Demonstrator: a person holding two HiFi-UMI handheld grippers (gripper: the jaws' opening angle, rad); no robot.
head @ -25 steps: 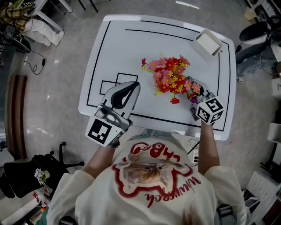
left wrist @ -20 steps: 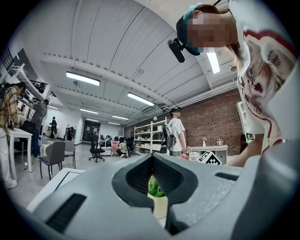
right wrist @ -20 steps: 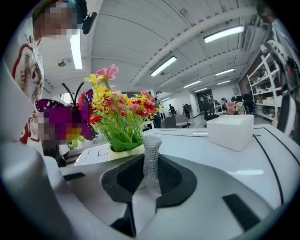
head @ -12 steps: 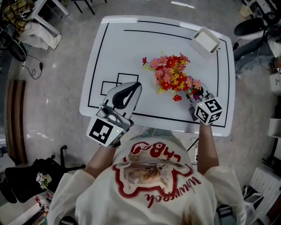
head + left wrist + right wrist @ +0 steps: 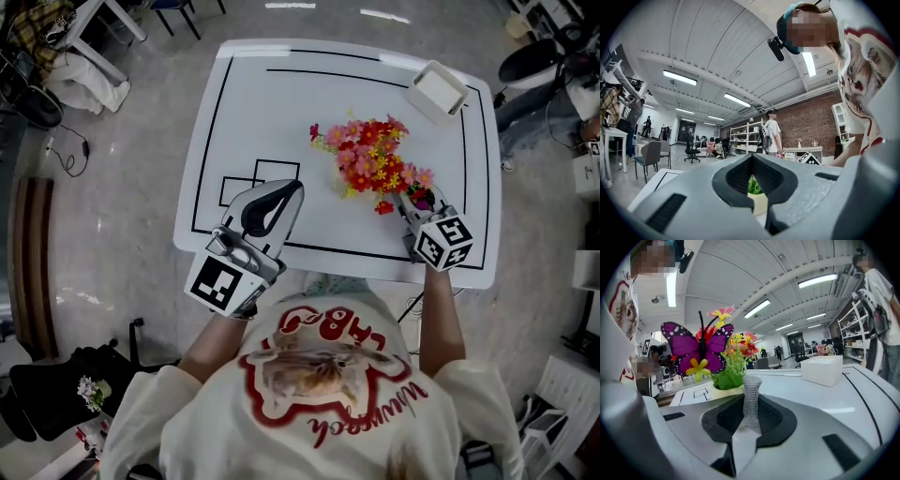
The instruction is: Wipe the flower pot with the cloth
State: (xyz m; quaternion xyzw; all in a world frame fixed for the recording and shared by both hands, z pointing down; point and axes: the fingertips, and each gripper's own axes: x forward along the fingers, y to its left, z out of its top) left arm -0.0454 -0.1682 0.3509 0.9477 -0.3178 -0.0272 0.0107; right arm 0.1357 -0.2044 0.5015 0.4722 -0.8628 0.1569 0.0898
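The flower pot [image 5: 725,391] is cream and holds red, pink and yellow flowers [image 5: 373,161] and a purple butterfly [image 5: 697,350]. It stands right of the table's middle. My right gripper [image 5: 407,201] is at the pot's near right side, under the flower heads. It is shut on a grey waffle-textured cloth [image 5: 751,387], which sticks up from the jaws [image 5: 750,404]. Whether the cloth touches the pot I cannot tell. My left gripper [image 5: 292,188] hovers over the table's near left with its jaws together and nothing held. The pot [image 5: 760,202] shows through the hollow between them.
The white table [image 5: 281,103] carries black marked lines and small squares [image 5: 259,180]. A white box [image 5: 439,90] stands at the far right corner [image 5: 823,368]. Chairs, shelves and people surround the table. A person [image 5: 771,133] stands in the background.
The right gripper has tilted slightly beside the flowers while keeping hold of the cloth. The left gripper has kept its place.
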